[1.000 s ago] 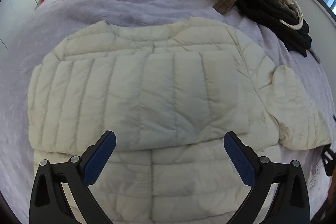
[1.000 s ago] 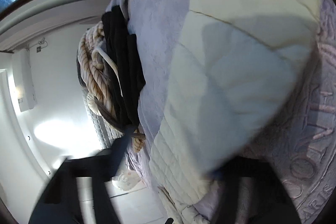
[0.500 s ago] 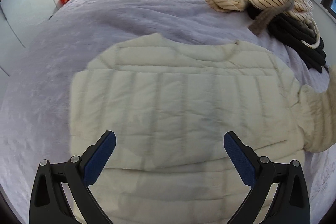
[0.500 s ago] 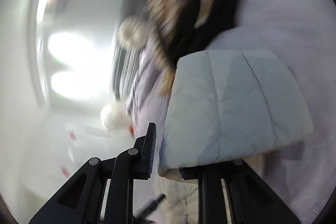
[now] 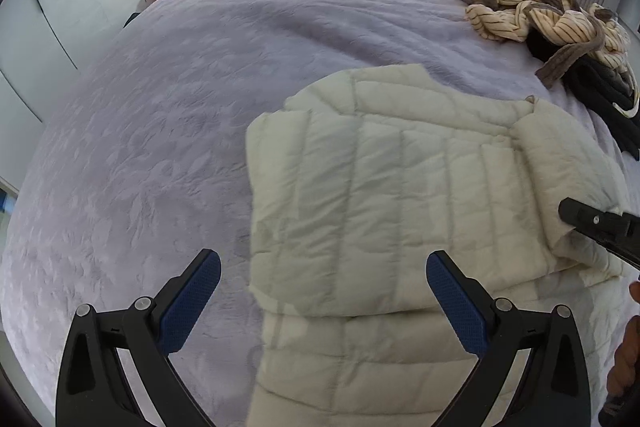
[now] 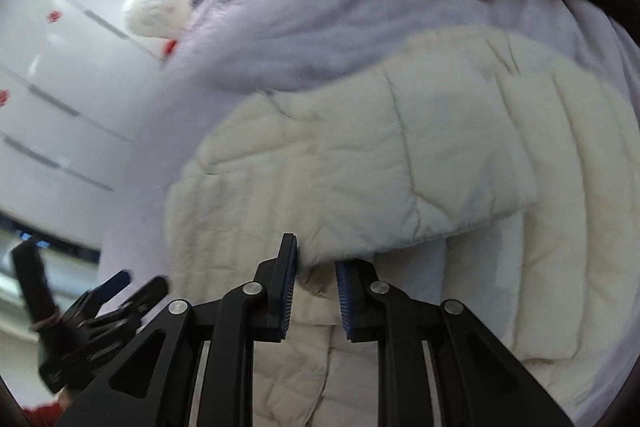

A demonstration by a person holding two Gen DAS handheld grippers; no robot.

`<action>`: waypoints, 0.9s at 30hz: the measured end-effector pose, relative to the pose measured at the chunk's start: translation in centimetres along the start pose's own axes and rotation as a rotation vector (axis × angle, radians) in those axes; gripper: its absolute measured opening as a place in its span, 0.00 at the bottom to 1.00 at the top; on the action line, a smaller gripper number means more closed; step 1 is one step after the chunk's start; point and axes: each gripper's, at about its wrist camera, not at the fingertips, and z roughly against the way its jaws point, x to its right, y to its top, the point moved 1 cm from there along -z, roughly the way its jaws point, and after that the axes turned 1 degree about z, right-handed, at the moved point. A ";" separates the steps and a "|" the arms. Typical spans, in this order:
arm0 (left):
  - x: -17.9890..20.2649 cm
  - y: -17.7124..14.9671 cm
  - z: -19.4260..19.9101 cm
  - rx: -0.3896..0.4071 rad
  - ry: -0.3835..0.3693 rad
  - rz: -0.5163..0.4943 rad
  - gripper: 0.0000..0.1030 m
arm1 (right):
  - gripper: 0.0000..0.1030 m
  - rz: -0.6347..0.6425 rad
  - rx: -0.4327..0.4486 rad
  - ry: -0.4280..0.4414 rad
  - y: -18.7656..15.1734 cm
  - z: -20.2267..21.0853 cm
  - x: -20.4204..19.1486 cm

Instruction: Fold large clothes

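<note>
bedroom, lilac bedspread (image 5: 200, 99) | cream puffer jacket (image 5: 400, 195) centre-right of frame, part-folded | right gripper (image 6: 316, 283) jaws narrow, pinching sleeve (image 6: 360, 187) over body | left gripper (image 5: 320, 291) jaws wide, empty | tip: lay sleeve flat, align edges, then release

Bedspread (image 5: 168, 131) bare left of jacket (image 5: 392, 195); clothes pile (image 5: 560, 27) blocks far-right corner.
</note>
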 end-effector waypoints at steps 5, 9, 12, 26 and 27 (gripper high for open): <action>-1.5 -0.5 -0.4 -0.011 -0.015 0.031 1.00 | 0.95 -0.095 0.038 0.033 0.2 1.1 1.1; -2.7 -0.4 -0.3 -0.012 -0.027 0.058 1.00 | 0.95 -0.181 0.100 0.016 -0.4 3.4 2.1; -3.4 -0.2 0.0 0.000 -0.020 0.047 1.00 | 0.89 -0.296 0.164 0.035 0.0 4.4 3.7; -8.4 0.4 0.1 0.008 0.017 0.120 1.00 | 0.06 0.165 0.045 -0.018 0.1 0.6 -6.5; -8.7 0.5 0.2 0.011 0.023 0.127 1.00 | 0.06 0.202 0.013 -0.025 -0.5 0.0 -7.3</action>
